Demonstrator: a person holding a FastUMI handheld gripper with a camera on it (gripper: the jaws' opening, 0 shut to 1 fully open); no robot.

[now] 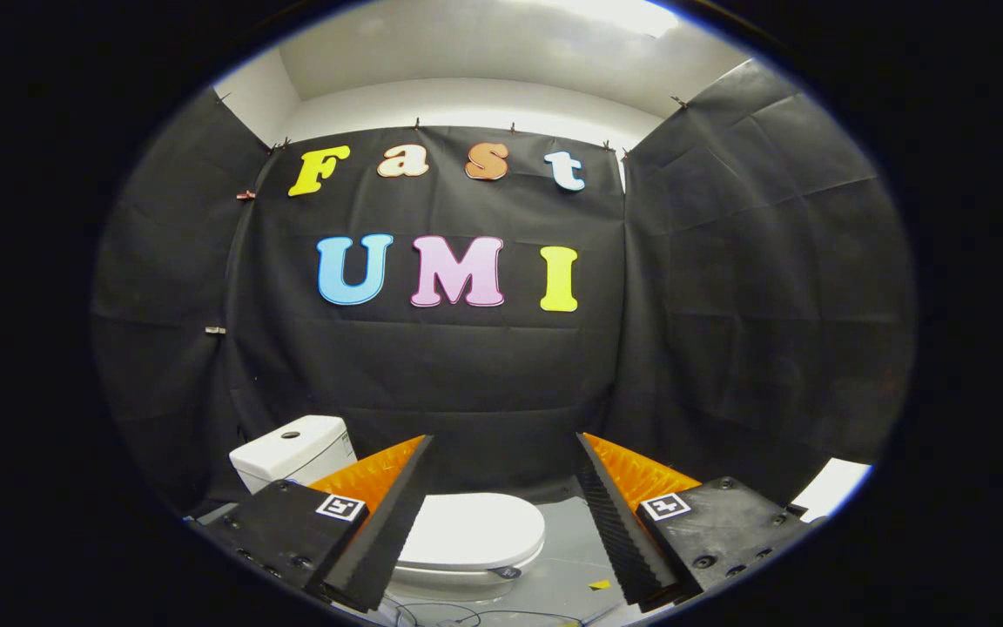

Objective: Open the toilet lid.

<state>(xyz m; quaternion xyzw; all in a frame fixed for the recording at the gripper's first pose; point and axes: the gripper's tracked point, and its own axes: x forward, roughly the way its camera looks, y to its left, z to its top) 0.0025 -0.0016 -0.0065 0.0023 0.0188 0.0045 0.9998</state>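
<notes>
Tongs (pixel 501 522) were held wide open, nothing gripped. The lid (pixel 472 529) was seen shut, flat on the bowl, below and just beyond the fingers, nearer the left one. Its long axis ran from the tank (pixel 292 453) at far left toward the rounded front lip at near right. The lip was judged the likely lifting point.

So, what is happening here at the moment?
A person is holding a gripper and pointing it at a white toilet in a booth with black cloth walls. The fingers are spread wide open and hold nothing. The toilet lid is down, so the opening has not started yet. The lid lies beyond the fingers and lower, seen in the gap between them, and nothing touches it. The tank stands behind the bowl, past the left finger. The toilet sits on a grey floor.
</notes>
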